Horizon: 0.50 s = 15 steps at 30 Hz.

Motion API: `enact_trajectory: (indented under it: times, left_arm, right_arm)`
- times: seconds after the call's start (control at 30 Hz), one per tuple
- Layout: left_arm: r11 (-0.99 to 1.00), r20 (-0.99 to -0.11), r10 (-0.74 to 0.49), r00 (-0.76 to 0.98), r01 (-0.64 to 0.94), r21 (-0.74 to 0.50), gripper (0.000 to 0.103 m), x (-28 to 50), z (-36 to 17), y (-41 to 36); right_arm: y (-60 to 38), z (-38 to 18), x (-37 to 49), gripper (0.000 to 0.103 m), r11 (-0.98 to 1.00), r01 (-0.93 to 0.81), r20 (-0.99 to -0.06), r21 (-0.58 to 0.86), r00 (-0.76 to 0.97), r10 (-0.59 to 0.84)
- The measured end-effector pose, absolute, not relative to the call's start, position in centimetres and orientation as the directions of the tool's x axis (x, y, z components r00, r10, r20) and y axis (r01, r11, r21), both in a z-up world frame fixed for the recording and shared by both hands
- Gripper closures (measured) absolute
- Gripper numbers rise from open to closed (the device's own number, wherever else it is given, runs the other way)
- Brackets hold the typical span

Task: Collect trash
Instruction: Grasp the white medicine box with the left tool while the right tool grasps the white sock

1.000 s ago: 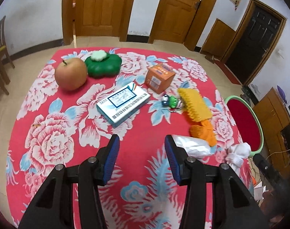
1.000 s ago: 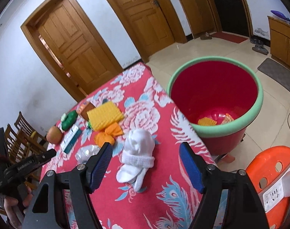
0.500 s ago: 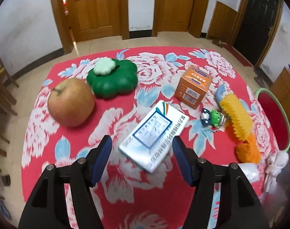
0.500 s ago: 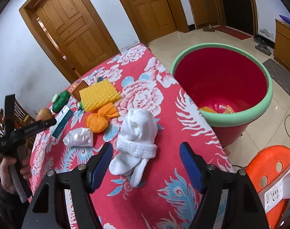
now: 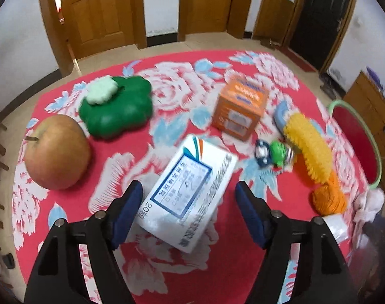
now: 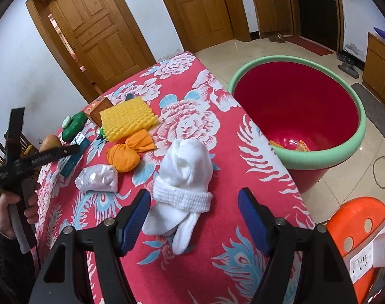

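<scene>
left gripper wide open, straddling box, no grip | right gripper wide open over socks | bin beside table

Both tools held wide apart, gripping nothing

The left tool points forward and down, its two blue-padded fingers spread well apart, one at the near left and one at the near right of its own view, with nothing pinched between them. The right tool is posed the same way, its blue pads standing far from each other and closing on nothing. In the right wrist view the left tool shows again at the far left edge, black and angled to the right, and a bare hand wraps its grey handle from below.
</scene>
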<state>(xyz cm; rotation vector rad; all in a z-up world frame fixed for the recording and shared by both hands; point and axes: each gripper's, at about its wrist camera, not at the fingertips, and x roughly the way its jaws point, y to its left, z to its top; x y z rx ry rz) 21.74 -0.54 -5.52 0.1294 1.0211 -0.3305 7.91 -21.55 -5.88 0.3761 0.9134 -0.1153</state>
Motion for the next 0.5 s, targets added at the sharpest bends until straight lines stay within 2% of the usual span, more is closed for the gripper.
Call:
enact_trajectory:
  times: [0.1, 0.17, 0.2, 0.23, 0.4, 0.5]
  left_arm:
    - [0.936, -0.858, -0.194, 0.475, 0.351, -0.018, 0.03, 21.3, -6.0, -1.4]
    - [0.934, -0.853, -0.218, 0.475, 0.356, -0.041, 0.038, 21.2, -5.9, -1.6]
    - [0.933, -0.849, -0.223, 0.479, 0.356, -0.045, 0.047, 21.1, -5.9, -1.6]
    - [0.934, -0.846, -0.224, 0.484, 0.355, -0.044, 0.049, 21.0, -5.8, -1.7]
    - [0.939, -0.837, -0.252, 0.486, 0.333, -0.09, 0.05, 19.9, -5.5, -1.7]
    - [0.938, -0.823, -0.283, 0.492, 0.323, -0.129, 0.05, 18.5, -4.7, -1.3]
  right_arm:
    - [-21.6, -5.9, 8.0, 0.03, 0.93, 0.248, -0.788, 0.271, 0.612, 0.066]
    - [-21.7, -5.9, 8.1, 0.033, 0.931, 0.242, -0.787, 0.272, 0.613, 0.071]
    - [-21.8, -5.9, 8.1, 0.036, 0.931, 0.24, -0.785, 0.276, 0.615, 0.074]
    - [-21.9, -5.9, 8.1, 0.037, 0.929, 0.237, -0.781, 0.283, 0.619, 0.08]
    - [-22.0, -6.1, 7.9, 0.06, 0.923, 0.214, -0.768, 0.32, 0.629, 0.12]
    - [-22.1, -6.2, 7.4, 0.069, 0.916, 0.221, -0.763, 0.336, 0.634, 0.127]
